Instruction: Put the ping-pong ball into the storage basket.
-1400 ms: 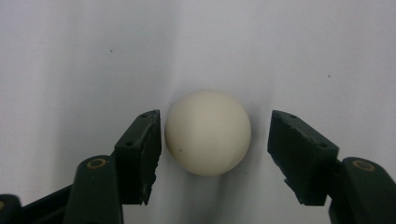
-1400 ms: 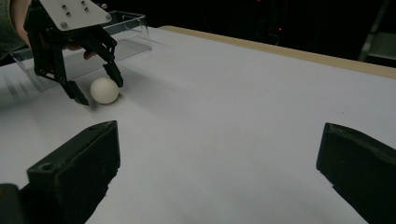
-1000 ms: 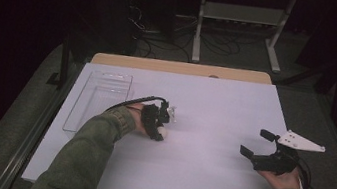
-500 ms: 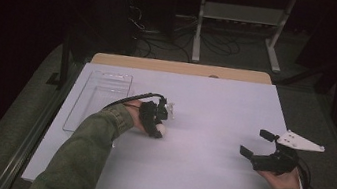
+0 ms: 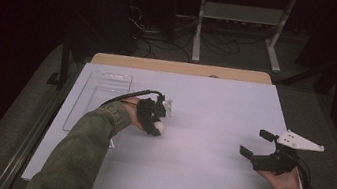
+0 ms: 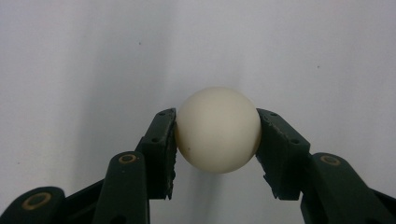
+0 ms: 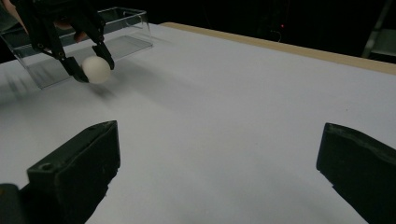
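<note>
Left gripper (image 5: 158, 125) clamped on one white ball (image 5: 158, 127), just right of the tray (image 5: 99, 102).

Going left to right from the tray: one clear tray lies at the left edge of the white table (image 5: 198, 154), with no label or writing readable on it. Just to its right the left gripper holds the ball between both pads; in the left gripper view the ball (image 6: 218, 129) sits squeezed between the two black jaws, plain and unmarked, a small shadow under it, lifted just off the table. Well to the right of the tray, near the table's right edge, the right gripper (image 5: 256, 144) rests in the person's hand with its jaws wide apart and nothing between them. Count: one tray, one ball, two grippers. From the right gripper view, the ball (image 7: 96, 69) shows just in front of the tray (image 7: 126, 32).
</note>
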